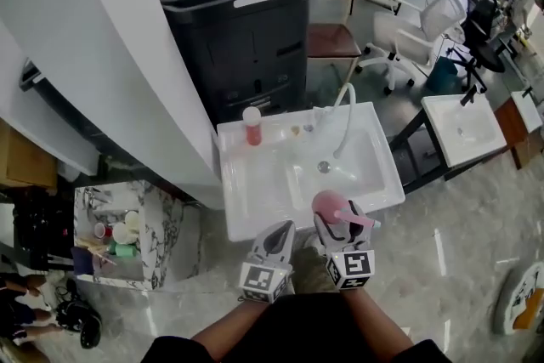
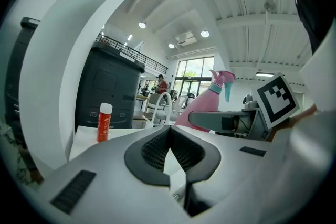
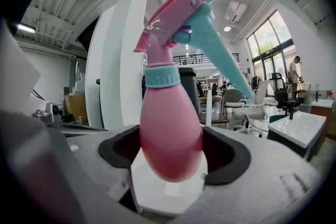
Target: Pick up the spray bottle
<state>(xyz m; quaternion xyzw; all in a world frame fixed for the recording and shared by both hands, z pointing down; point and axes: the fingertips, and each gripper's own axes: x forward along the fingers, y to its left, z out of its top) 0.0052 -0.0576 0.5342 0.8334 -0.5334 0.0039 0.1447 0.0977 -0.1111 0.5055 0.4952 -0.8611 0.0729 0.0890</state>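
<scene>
My right hand-held gripper (image 1: 338, 223) was clamped around the belly of the pink spray bottle (image 1: 328, 206), which stood upright between the jaws. In the head view its sprayer head pointed toward 3 o'clock, and the teal trigger (image 3: 218, 52) hung below the nozzle. The bottle was over the near rim of the white sink (image 1: 255, 191), at about the basin's 5 o'clock. My left hand-held gripper (image 1: 279, 238), just beside the bottle at its 9 o'clock, had its jaws pressed together on nothing. A red tube (image 1: 252, 128) with a white cap stood at the sink's 11 o'clock corner.
</scene>
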